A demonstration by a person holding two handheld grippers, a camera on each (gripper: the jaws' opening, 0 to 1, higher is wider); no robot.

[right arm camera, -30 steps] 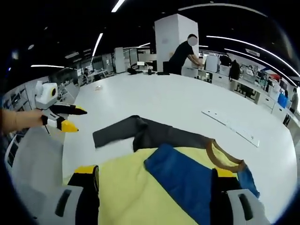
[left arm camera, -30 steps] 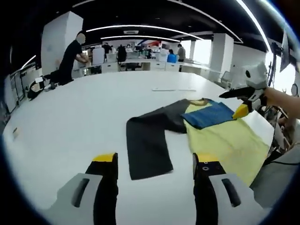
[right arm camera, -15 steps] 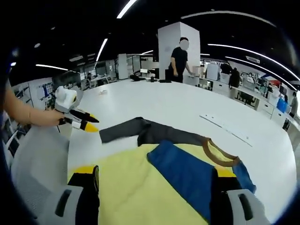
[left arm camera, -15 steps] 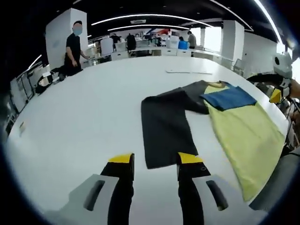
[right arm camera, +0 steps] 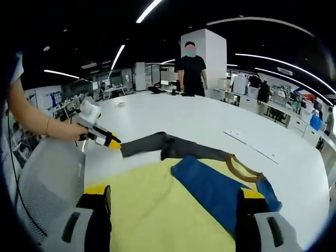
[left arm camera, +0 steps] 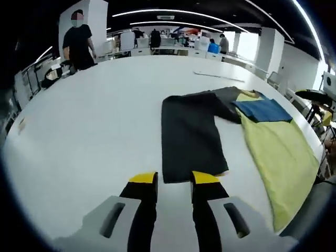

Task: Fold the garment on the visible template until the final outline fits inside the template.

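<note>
Closing in, the left gripper point(left arm camera: 174, 179) narrows its jaws at the hem of the dark grey garment point(left arm camera: 191, 137), lengthwise away across the white table point(left arm camera: 89, 131); right gripper point(right arm camera: 173, 197) gapes over the yellow template point(right arm camera: 157, 210).

An open-plan office — long ceiling light strips point(right arm camera: 149, 9), rows of desks point(left arm camera: 157, 48) with people beyond the broad white worktop point(left arm camera: 94, 121), a white pillar point(right arm camera: 212, 50) behind a standing person point(right arm camera: 191, 68).
</note>
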